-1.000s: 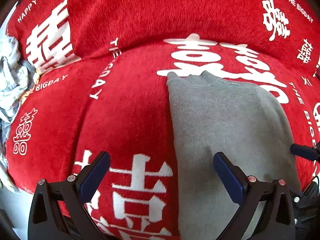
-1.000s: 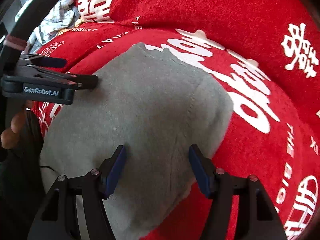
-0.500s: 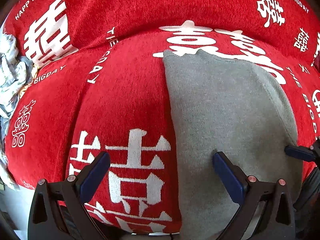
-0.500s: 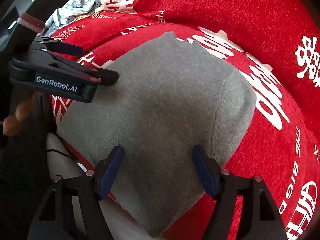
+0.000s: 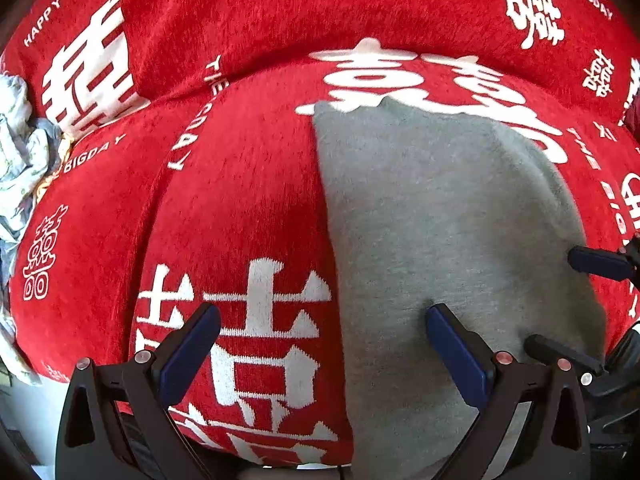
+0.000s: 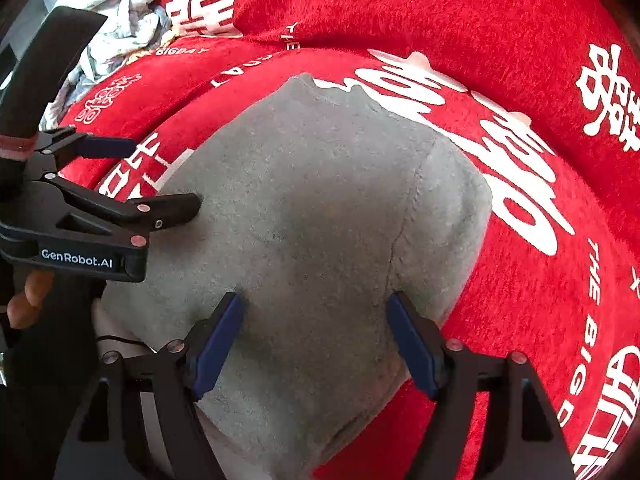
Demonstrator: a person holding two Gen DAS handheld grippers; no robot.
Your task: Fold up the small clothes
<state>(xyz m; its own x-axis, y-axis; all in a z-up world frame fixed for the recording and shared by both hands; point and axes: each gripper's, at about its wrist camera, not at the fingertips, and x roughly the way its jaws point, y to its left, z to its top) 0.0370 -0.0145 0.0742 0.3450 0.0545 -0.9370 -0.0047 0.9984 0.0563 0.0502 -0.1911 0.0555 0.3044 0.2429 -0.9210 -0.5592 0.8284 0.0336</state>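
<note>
Left wrist view, left to right: crumpled pale cloth at the blanket's far left edge; then bare red blanket with white lettering; then the grey garment, already folded into a long strip, lying on the right half of the blanket. Left gripper has its jaws wide apart, nothing between them: left finger over red blanket, right finger resting on or just above the grey cloth, so the garment's straight left edge runs between the two. Garment's long axis runs away from the tongs, collar end at the far side, hem end nearest, hanging over the blanket's near edge. Right wrist view: left tongs enter from the left, tip at the garment's left border; contact not certain. Right gripper also spread open, both fingers over the near end of the grey cloth, empty. A sleeve seam runs up from beside its right finger. Judgement: hem end lies closest to both tongs, right one more squarely over it; next fold likely carries that near end away toward the collar, across the long axis.
</note>
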